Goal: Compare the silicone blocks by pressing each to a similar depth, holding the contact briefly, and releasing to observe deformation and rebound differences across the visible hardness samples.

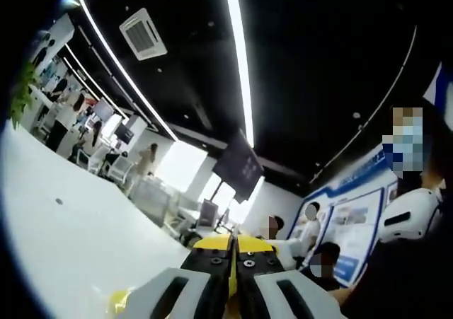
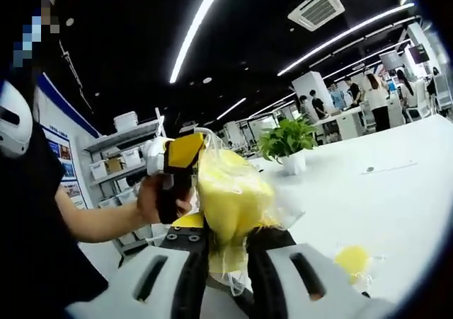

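In the right gripper view, my right gripper (image 2: pixel 226 245) is shut on a yellow silicone block (image 2: pixel 230 192) wrapped in a clear plastic bag, held up off the white table (image 2: pixel 396 192). Just left of the block, a person's hand (image 2: pixel 152 200) holds my left gripper (image 2: pixel 177 160). A second, smaller yellow block (image 2: pixel 352 259) in a clear bag lies on the table at the lower right. In the left gripper view, my left gripper (image 1: pixel 232 259) points up toward the ceiling with its jaws pressed together. A bit of yellow (image 1: pixel 117 302) shows at the table (image 1: pixel 78 234) edge, lower left.
A potted green plant (image 2: pixel 287 143) stands on the table behind the held block. Shelves with boxes (image 2: pixel 124 163) line the left wall. Several people (image 1: pixel 311 227) sit or stand to the right in the left gripper view, and desks with monitors (image 1: pixel 113 131) fill the far room.
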